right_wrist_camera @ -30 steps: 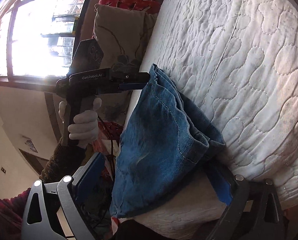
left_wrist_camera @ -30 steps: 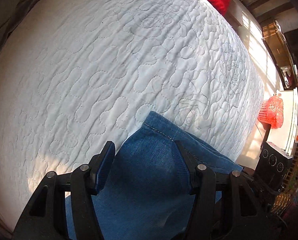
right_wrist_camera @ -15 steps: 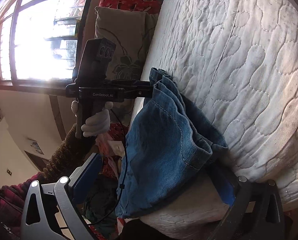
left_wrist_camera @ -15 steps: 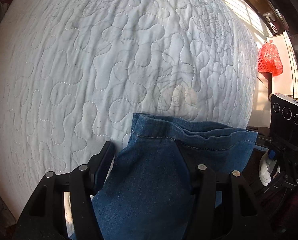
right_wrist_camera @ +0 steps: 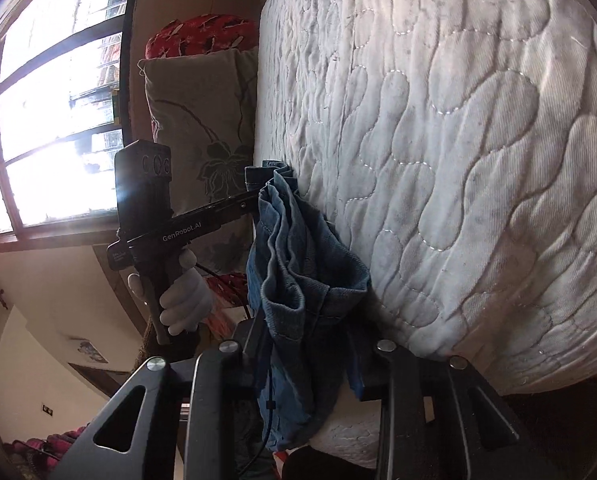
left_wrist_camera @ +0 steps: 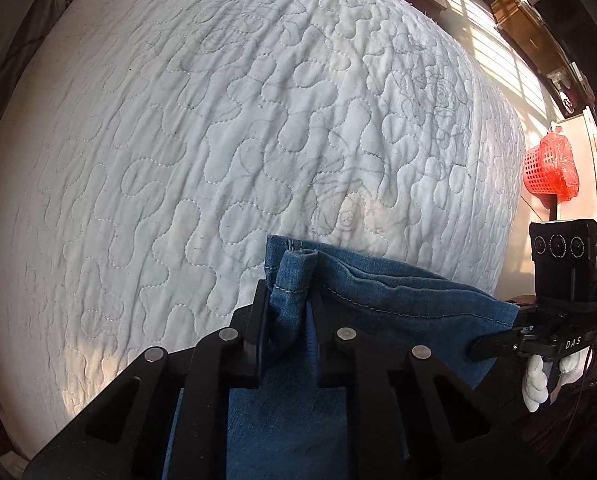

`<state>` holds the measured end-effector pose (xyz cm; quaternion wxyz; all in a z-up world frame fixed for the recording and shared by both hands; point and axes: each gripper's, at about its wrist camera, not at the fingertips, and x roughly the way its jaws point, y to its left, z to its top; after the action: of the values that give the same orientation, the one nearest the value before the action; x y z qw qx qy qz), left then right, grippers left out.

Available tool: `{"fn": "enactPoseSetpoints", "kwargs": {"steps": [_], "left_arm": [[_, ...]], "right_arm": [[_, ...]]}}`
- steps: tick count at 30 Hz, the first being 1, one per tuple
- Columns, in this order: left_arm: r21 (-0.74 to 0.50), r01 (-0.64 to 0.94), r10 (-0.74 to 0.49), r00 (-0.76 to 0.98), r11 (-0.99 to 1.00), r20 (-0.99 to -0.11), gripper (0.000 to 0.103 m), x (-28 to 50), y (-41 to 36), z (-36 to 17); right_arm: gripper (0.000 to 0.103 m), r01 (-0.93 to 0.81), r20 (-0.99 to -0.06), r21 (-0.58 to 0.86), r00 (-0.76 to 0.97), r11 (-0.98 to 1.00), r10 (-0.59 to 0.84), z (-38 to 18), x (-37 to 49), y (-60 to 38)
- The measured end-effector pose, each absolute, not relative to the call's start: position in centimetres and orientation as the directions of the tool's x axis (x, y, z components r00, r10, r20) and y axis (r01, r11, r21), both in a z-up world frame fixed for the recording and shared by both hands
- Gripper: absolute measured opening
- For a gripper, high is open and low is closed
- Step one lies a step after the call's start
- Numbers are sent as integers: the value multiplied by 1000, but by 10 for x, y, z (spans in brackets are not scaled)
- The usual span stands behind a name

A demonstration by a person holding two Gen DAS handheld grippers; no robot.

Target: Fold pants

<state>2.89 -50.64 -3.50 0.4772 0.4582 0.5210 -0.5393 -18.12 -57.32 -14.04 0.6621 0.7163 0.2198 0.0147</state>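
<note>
Blue denim pants (left_wrist_camera: 378, 300) hang over the edge of a white quilted bed (left_wrist_camera: 218, 140). My left gripper (left_wrist_camera: 288, 300) points down at one corner of the top edge, its jaws closing with a bunched fold of denim pinched between the pads. In the right wrist view, my right gripper (right_wrist_camera: 308, 344) is closing too, on the crumpled other corner of the pants (right_wrist_camera: 298, 248). Each gripper shows in the other's view: the right gripper (left_wrist_camera: 498, 340) at the cloth's far corner, and the left gripper (right_wrist_camera: 254, 200) held by a white-gloved hand (right_wrist_camera: 186, 300).
A red mesh basket (left_wrist_camera: 550, 172) hangs past the bed's far end. A grey flowered pillow (right_wrist_camera: 202, 120) and a red patterned cushion (right_wrist_camera: 202, 36) lean by a bright window (right_wrist_camera: 50, 120). The quilt (right_wrist_camera: 458, 160) stretches wide beyond the pants.
Both grippers have closed from wide open onto the denim edge, which now bunches between their pads. The left hand has shifted sideways along the bed edge.
</note>
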Motion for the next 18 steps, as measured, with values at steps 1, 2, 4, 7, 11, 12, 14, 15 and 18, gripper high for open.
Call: {"fn": "enactPoseSetpoints", "kwargs": {"steps": [1,2,4,7,11,12,14,15,18], "left_arm": [[-133,991,-47,-132,8,-990,9,31,-500,-35],[-152,988,-54,-151,22,-987,9,32,-496,-35],[-188,981,-78,-184,52,-980,8,36,-484,-32],[-238,965,-121,-225,108,-967,8,43,-470,-28],[-300,939,-199,-266,168,-943,8,63,-447,-9],[-313,932,-220,-272,182,-937,8,67,-441,-3],[-334,921,-258,-280,202,-925,8,77,-430,10],[-346,914,-274,-283,214,-919,8,82,-426,15],[-371,893,-317,-285,255,-904,8,97,-412,27]], "right_arm": [[17,307,-279,951,902,-36,329,-143,-183,-573],[17,310,-282,950,902,-35,326,-142,-184,-572],[17,316,-302,949,893,15,333,-133,-180,-571],[17,318,-335,942,879,107,339,-113,-171,-570],[16,315,-367,928,866,198,340,-92,-163,-567],[17,311,-373,924,862,224,342,-86,-160,-565],[17,293,-380,915,856,277,351,-71,-154,-560],[17,281,-382,910,852,304,357,-63,-150,-557],[17,236,-386,893,839,383,383,-39,-137,-543]]}}
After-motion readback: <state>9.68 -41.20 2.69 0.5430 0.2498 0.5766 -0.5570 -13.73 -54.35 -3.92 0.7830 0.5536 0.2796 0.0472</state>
